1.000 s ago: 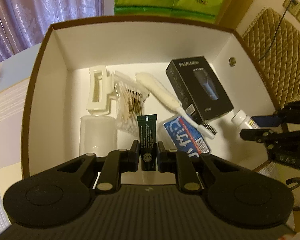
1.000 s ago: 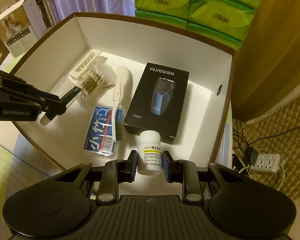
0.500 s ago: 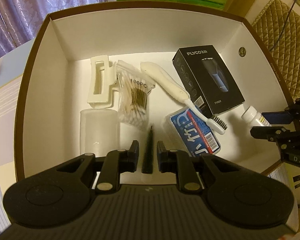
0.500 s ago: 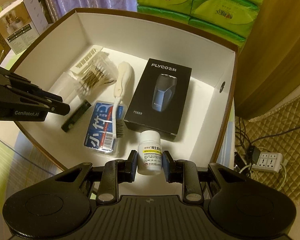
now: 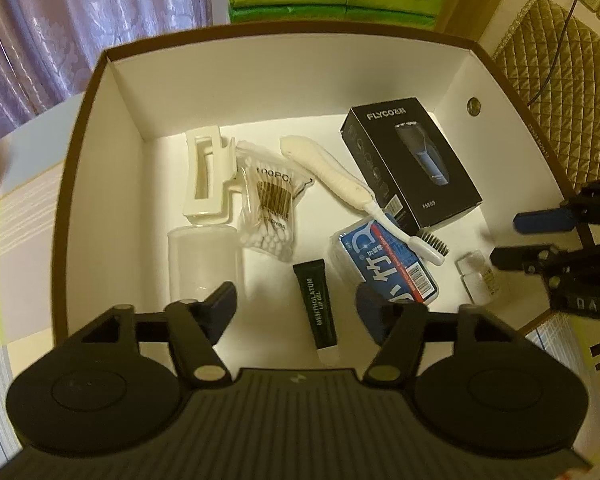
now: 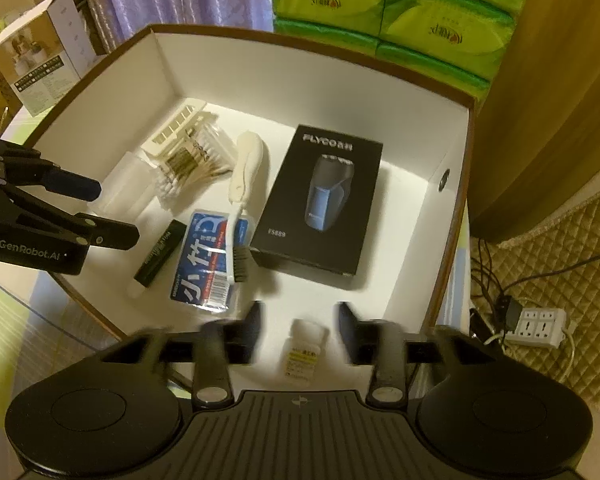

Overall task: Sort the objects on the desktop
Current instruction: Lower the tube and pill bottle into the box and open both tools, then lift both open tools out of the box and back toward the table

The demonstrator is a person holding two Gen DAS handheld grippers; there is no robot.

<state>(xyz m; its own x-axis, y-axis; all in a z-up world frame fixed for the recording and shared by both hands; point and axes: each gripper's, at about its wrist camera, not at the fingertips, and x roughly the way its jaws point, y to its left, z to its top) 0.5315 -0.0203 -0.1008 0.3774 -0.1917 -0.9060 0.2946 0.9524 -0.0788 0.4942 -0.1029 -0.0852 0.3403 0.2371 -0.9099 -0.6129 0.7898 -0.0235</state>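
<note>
A white-lined brown box (image 5: 100, 168) (image 6: 456, 184) holds the sorted items. A dark green lip-gel tube (image 5: 316, 304) (image 6: 160, 252) lies on its floor, free, between the spread fingers of my left gripper (image 5: 296, 304), which stands open above it. A small white pill bottle (image 6: 304, 348) (image 5: 478, 276) lies loose in the box's near right corner, under my right gripper (image 6: 300, 328), also open. A black shaver box (image 5: 408, 164) (image 6: 324, 204), a white brush (image 5: 352, 188) (image 6: 244, 184), a blue floss pack (image 5: 388, 264) (image 6: 208, 260), cotton swabs (image 5: 272, 212), a cream hair clip (image 5: 206, 178) and a clear cup (image 5: 204, 260) lie there too.
Green tissue packs (image 6: 400, 12) are stacked behind the box. A purple curtain (image 5: 60, 32) hangs at the back left. A small carton (image 6: 36, 68) stands to the left. A power strip (image 6: 536, 326) and cables lie on the quilted surface to the right.
Both grippers have opened. The lip-gel tube dropped from the left gripper onto the box floor, and the pill bottle left the right gripper and lies in the box.
</note>
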